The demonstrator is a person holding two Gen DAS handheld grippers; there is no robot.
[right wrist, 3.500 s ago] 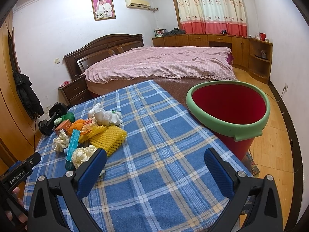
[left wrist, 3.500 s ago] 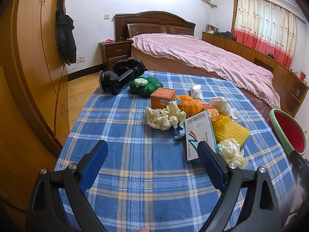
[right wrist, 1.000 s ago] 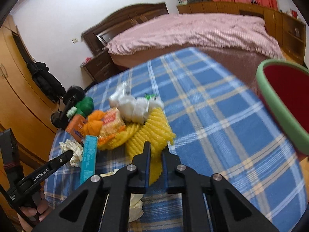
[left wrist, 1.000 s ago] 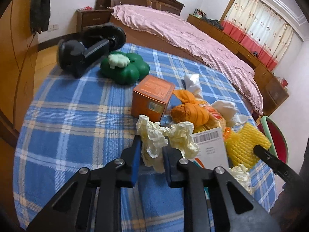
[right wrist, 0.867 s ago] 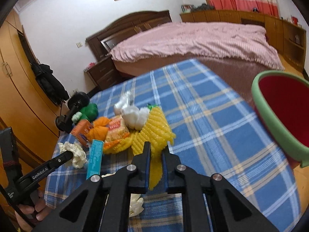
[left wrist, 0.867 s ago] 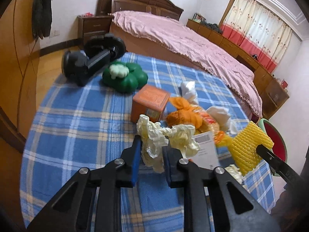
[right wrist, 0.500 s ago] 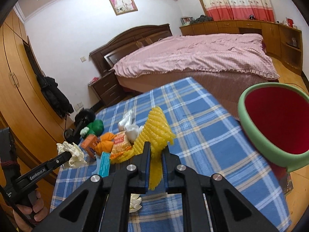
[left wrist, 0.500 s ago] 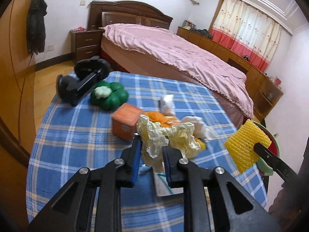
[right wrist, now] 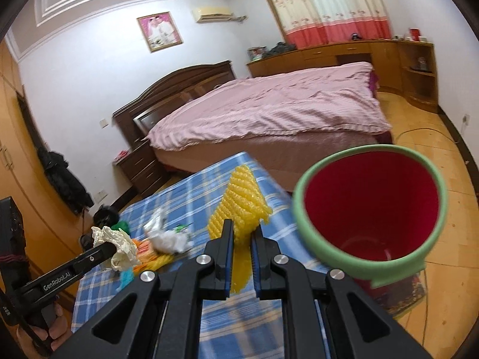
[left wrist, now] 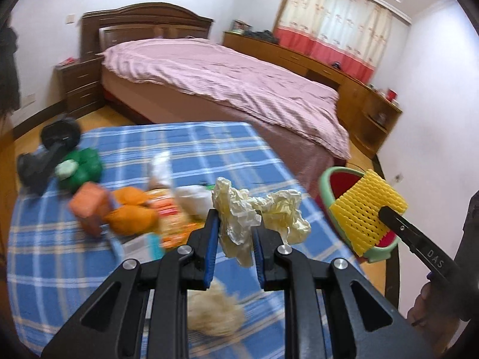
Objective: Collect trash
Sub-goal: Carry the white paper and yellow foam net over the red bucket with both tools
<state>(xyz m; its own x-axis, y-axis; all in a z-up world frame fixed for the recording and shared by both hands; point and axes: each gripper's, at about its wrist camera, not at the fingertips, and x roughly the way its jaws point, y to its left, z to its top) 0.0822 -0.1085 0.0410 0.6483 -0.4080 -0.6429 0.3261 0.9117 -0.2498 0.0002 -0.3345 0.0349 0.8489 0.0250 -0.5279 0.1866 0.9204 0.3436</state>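
Both loads have lifted off the counter (left wrist: 191, 137) toward the bin (right wrist: 371, 209).
Left gripper (left wrist: 235, 234) jaws clamp crumpled paper (left wrist: 257, 209); right gripper (right wrist: 241, 242) jaws clamp yellow foam net (right wrist: 239, 206). Step: transport. Next: position over bin, release.

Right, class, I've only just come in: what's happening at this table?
A person is clearing rubbish off the blue checked table with a hand-held tool in each hand. The left tool is shut on a crumpled cream paper, lifted off the cloth. The right tool is shut on a yellow foam net, held up beside the red bin with the green rim. Neither piece is in the bin yet. An orange box, wrappers and tissues are on the table.
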